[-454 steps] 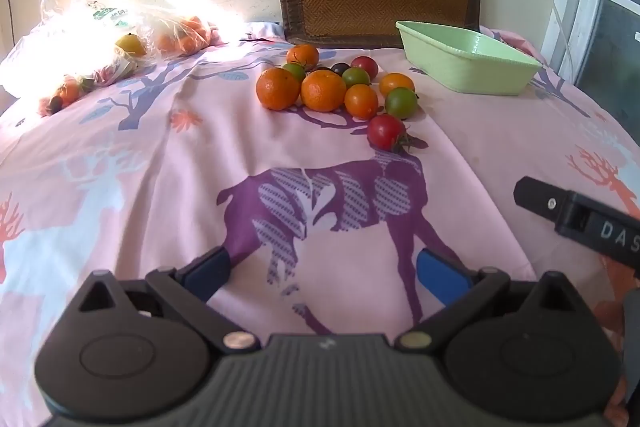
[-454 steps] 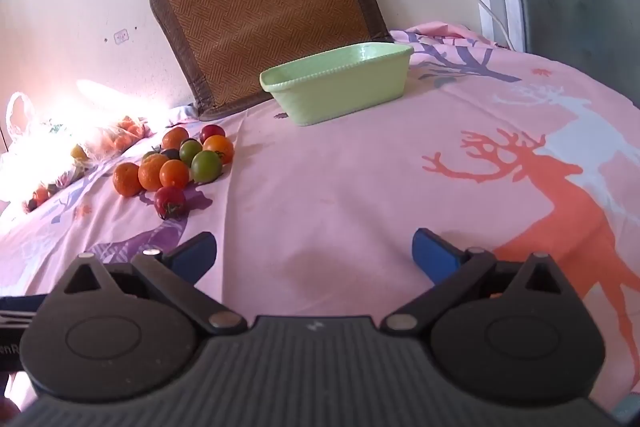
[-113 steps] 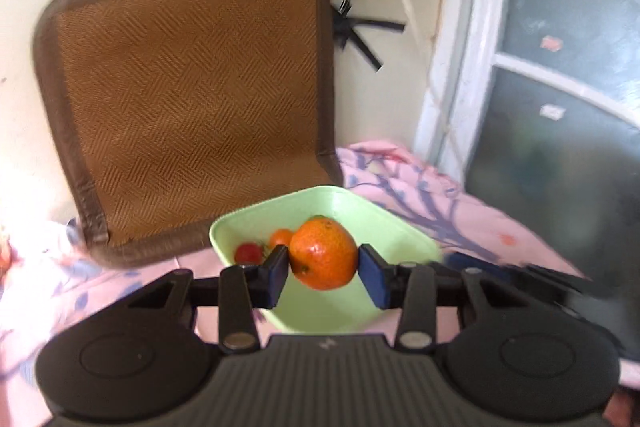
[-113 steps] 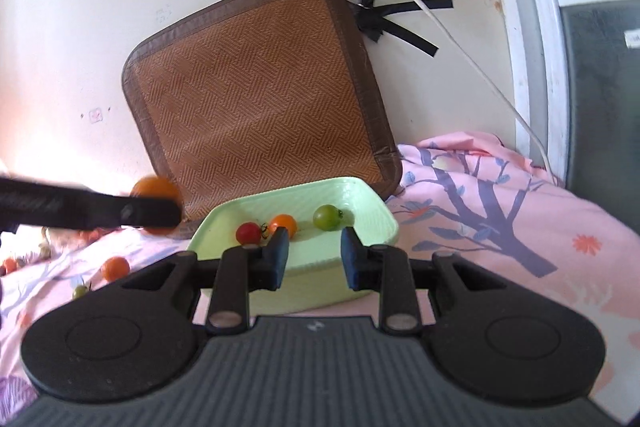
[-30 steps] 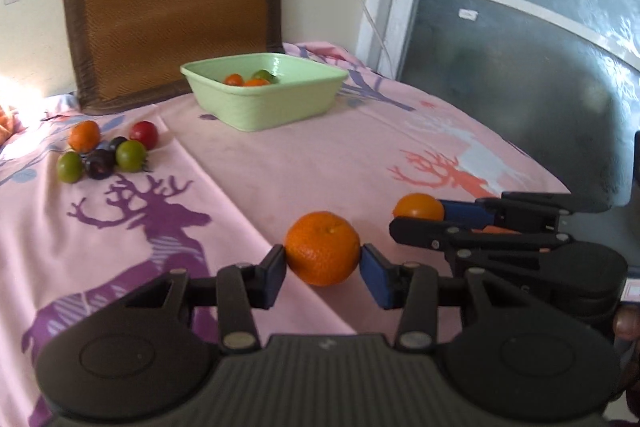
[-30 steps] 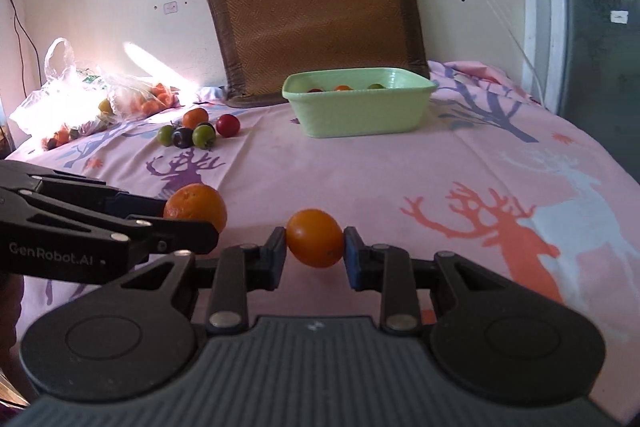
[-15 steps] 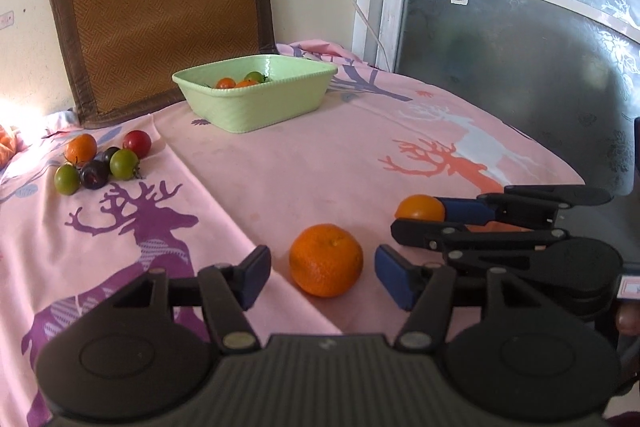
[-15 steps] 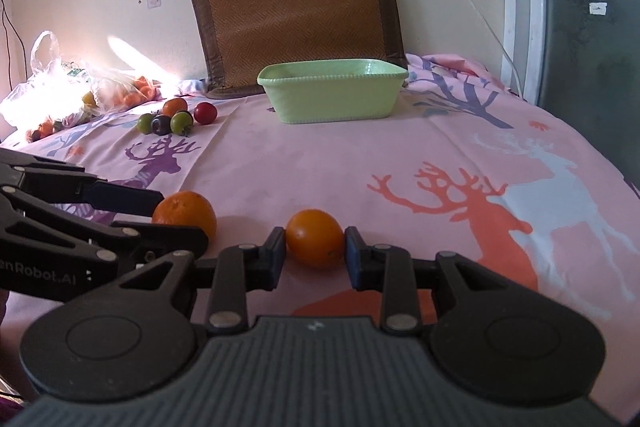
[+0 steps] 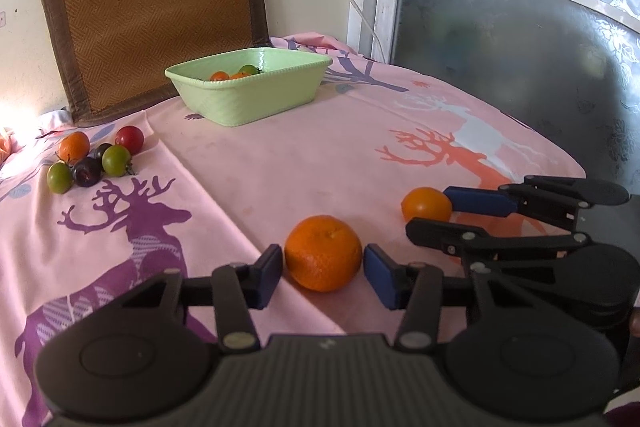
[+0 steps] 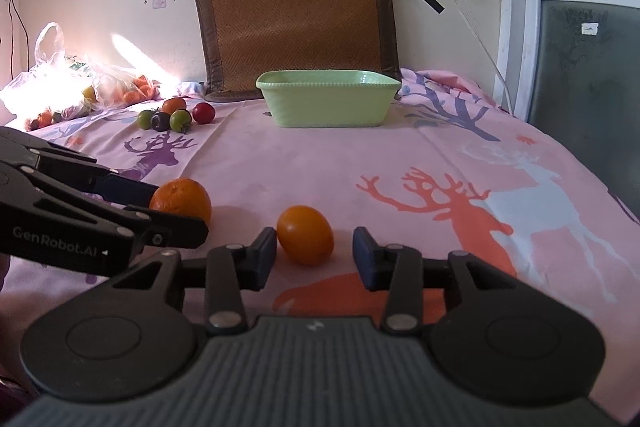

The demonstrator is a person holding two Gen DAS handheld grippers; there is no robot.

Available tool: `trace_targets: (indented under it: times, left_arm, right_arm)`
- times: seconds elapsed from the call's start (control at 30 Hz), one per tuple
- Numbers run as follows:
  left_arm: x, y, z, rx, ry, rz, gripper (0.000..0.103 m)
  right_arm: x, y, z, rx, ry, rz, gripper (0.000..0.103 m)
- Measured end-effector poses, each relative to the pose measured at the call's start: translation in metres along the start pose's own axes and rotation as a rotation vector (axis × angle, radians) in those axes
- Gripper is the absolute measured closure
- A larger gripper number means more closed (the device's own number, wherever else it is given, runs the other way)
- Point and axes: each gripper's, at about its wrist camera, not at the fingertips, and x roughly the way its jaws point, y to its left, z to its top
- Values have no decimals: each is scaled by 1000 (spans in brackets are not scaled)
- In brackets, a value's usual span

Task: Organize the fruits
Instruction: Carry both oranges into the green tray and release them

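Observation:
A large orange rests on the pink cloth between the fingers of my left gripper, which is open with small gaps on both sides. It also shows in the right wrist view. A smaller orange fruit lies on the cloth between the fingers of my open right gripper; it also shows in the left wrist view. The green tub at the back holds a few small tomatoes.
Several small tomatoes and one orange lie in a group at the left. A plastic bag of fruit sits at the far left. A woven cushion leans on the wall. A glass door stands right, past the table edge.
Both oranges were gripped one second ago. The left gripper opened half a second ago and stays open around its orange. The right gripper has now opened and its fruit lies on the cloth.

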Motion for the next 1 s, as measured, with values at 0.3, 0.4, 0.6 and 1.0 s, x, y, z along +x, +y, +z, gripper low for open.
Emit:
trace_targets:
  times: [0.3,0.4,0.6,1.0]
  left_arm:
    - [-2,15,32,-12,-32,-18,61]
    - [0,28,69,-13,-80,-6,61]
    - [41,70,146,-90,-131,50,61]
    - [137,108,165,-205,22,80,61]
  right_arm:
    - [12,-6,18,11,-20,60,71]
    - [25,-21,47,44,-67,85,71]
    - [84,-53,113,106,-147,85,71]
    - [173,-63,128,114,-38,18,70]
